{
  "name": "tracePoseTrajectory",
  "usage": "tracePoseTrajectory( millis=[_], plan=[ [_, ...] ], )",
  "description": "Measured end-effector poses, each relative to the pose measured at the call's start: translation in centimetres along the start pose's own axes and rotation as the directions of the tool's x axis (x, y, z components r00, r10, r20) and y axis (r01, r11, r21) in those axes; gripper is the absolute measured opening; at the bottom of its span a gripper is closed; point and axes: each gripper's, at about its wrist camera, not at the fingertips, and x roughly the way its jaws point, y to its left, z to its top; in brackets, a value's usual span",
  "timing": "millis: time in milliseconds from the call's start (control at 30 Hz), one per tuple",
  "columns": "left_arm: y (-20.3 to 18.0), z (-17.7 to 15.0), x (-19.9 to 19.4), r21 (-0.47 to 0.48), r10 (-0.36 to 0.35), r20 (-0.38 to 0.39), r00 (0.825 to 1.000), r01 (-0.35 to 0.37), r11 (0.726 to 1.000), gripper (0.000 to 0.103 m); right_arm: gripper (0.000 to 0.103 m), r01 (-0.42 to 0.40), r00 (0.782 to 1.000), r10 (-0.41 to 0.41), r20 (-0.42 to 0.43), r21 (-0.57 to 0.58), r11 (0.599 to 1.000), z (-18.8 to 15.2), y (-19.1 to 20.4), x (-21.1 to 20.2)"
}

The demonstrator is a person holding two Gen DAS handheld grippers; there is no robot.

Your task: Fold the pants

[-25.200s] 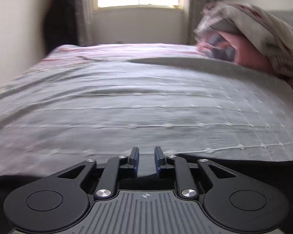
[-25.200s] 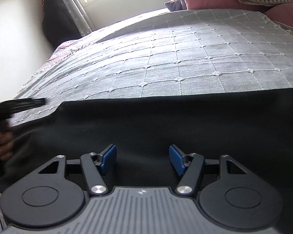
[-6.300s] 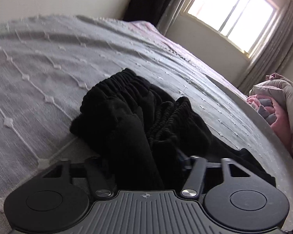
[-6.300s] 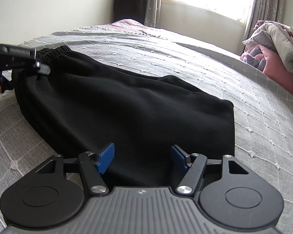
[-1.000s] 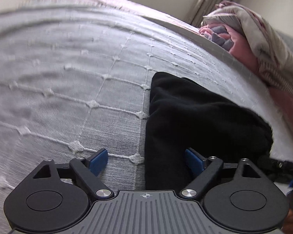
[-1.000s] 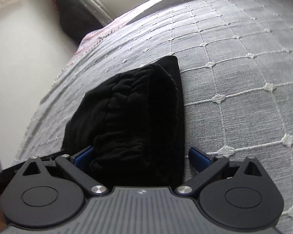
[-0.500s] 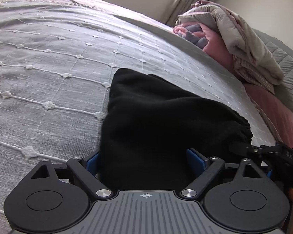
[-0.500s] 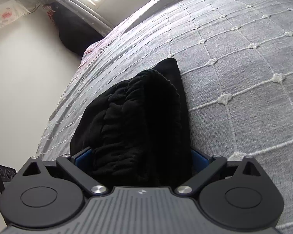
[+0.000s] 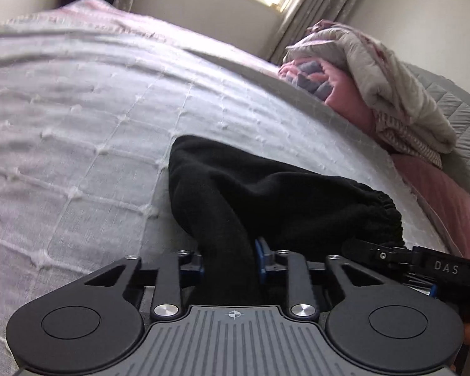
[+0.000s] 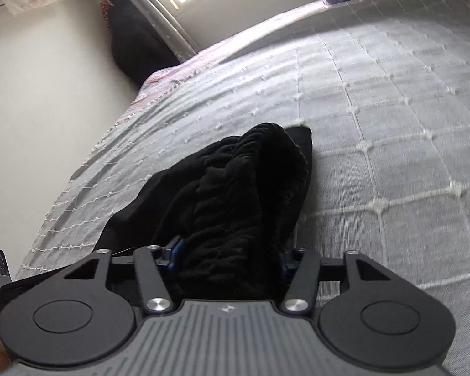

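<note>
Left tool point(image 9: 228, 261) and right tool point(image 10: 227, 255) both clamped on folded black pants point(image 9: 266, 194), lower centre, on grey bed point(image 9: 78, 125).

Bed point(image 9: 78, 119) covered in grey grid-stitched spread. Black pants point(image 9: 266, 194) bunched in a folded heap on it. Pink and beige bedding pile point(image 9: 376, 94) at far side.
</note>
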Motion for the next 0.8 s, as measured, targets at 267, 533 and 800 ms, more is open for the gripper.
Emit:
tracePoseTrajectory(
  millis=[267, 533, 800],
  plan=[
    [-2.9, 1.9, 1.6, 0.021, -0.022, 0.072, 0.997, 0.021, 1.000, 0.020, 0.072, 0.012, 0.993, 0.000, 0.120, -0.097, 0.995, 2.5, -0.3, -1.7],
    [-3.8, 2.8, 3.0, 0.062, -0.034, 0.122, 0.992, 0.027, 0.998, 0.020, 0.072, -0.027, 0.981, 0.049, 0.186, -0.117, 0.993, 4.6, -2.8, -1.3],
    [-1.2, 2.1, 6.1, -0.051, 0.061, -0.061, 0.996, -0.064, 0.997, 0.037, 0.079, -0.002, 0.998, 0.001, 0.062, 0.012, 1.000, 4.0, -5.9, 2.7]
  ],
)
